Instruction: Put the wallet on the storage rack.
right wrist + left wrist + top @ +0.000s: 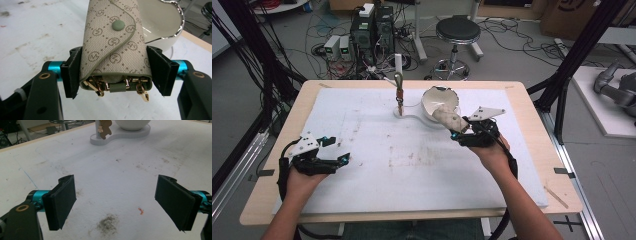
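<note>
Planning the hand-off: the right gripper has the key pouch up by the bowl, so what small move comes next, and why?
Probably ease the key pouch on over the white bowl and lower it: the right gripper clamps it beside the rim, while the left gripper rests open.

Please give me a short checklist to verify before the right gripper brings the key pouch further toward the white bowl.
1. Grip on the key pouch: the right gripper has both pads on its sides. Ok.
2. Pouch flap: the snap button looks closed. Ok.
3. Gold hooks at the pouch's open end: they hang loose near the jaws and might catch. Cannot tell.
4. White bowl: it stands upright on its white base, and the far end of the pouch is at its rim. Ok.
5. Small stand with the hanging brown figure: beside the bowl, apart from the pouch. Ok.
6. Left gripper: open, nothing between its jaws, away from the bowl. Ok.
</note>
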`<state>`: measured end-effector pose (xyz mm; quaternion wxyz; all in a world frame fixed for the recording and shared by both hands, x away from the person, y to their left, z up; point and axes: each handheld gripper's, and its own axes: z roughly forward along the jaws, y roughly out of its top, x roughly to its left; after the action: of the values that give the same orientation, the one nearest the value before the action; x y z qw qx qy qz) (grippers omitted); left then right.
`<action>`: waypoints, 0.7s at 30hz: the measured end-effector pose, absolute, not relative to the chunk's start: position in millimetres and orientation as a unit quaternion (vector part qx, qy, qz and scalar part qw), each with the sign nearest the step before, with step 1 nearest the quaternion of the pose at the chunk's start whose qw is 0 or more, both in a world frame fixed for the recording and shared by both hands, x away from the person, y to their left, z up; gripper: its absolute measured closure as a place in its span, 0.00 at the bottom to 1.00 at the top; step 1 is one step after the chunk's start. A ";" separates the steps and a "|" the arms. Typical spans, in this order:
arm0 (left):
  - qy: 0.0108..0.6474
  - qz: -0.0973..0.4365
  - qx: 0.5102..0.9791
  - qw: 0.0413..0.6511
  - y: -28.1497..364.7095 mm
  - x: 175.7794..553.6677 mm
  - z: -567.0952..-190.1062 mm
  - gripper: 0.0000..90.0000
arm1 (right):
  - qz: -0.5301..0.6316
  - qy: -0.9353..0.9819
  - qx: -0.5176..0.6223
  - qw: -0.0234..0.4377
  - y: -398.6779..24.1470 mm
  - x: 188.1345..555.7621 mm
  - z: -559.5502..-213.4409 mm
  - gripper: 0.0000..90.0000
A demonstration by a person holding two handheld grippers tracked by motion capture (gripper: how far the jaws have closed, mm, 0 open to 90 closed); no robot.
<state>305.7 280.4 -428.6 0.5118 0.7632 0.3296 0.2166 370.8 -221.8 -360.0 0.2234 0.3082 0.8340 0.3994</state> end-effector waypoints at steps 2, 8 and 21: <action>0.330 0.217 0.763 0.512 280.4 305.4 -428.6 0.19 | 0.399 0.834 0.308 0.225 -220.8 373.8 -359.0 0.38; 0.329 0.217 0.764 0.511 280.3 304.6 -428.7 0.19 | 0.375 0.842 0.308 0.235 -209.9 396.4 -350.7 0.38; 0.331 0.217 0.763 0.510 282.5 304.0 -428.9 0.19 | 0.316 0.858 0.320 0.247 -188.5 435.6 -347.0 0.38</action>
<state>304.0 282.5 -428.9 0.5105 0.7632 0.3311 0.2175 435.6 -188.5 -347.0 0.2469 0.3201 0.8583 0.3161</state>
